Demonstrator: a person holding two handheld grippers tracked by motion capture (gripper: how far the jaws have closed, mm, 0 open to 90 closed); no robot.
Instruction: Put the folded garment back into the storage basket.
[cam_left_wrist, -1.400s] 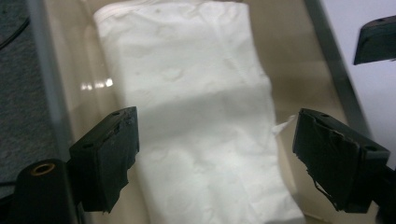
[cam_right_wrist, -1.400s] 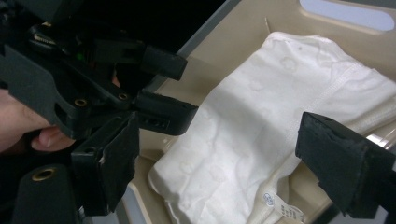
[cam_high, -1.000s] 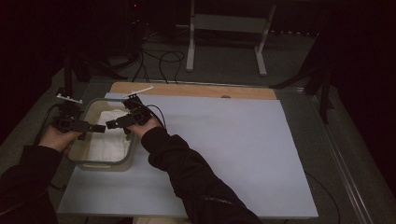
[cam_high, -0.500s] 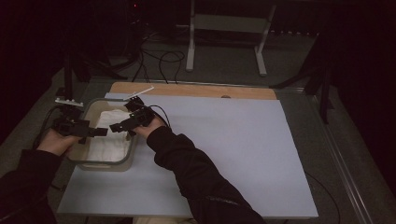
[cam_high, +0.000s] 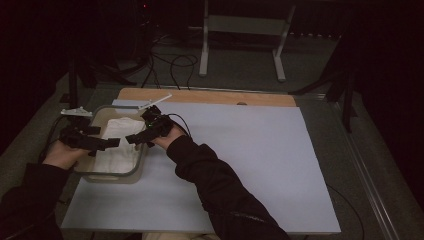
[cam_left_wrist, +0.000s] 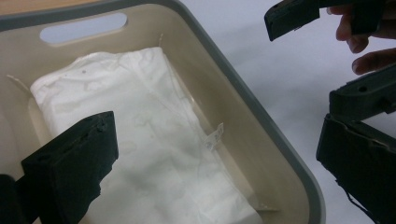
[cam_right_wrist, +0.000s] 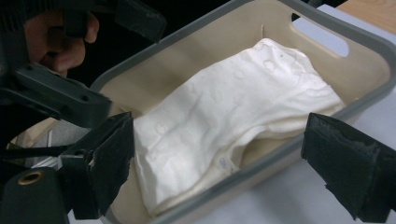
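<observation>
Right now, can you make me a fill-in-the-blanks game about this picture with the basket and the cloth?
1. The folded cloth in the basket is coloured ____.
2. The basket's rim is coloured ____.
3. The jaws of the left gripper and the right gripper both stand ____.
4. The basket sits on the table's ____ side in the high view.

Missing words: white; grey; open; left

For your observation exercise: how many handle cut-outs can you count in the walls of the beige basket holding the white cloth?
1 visible: an oval handle cut-out in the basket's far end wall, beyond the folded white cloth. The near end wall is out of view, so another may be hidden.
</observation>
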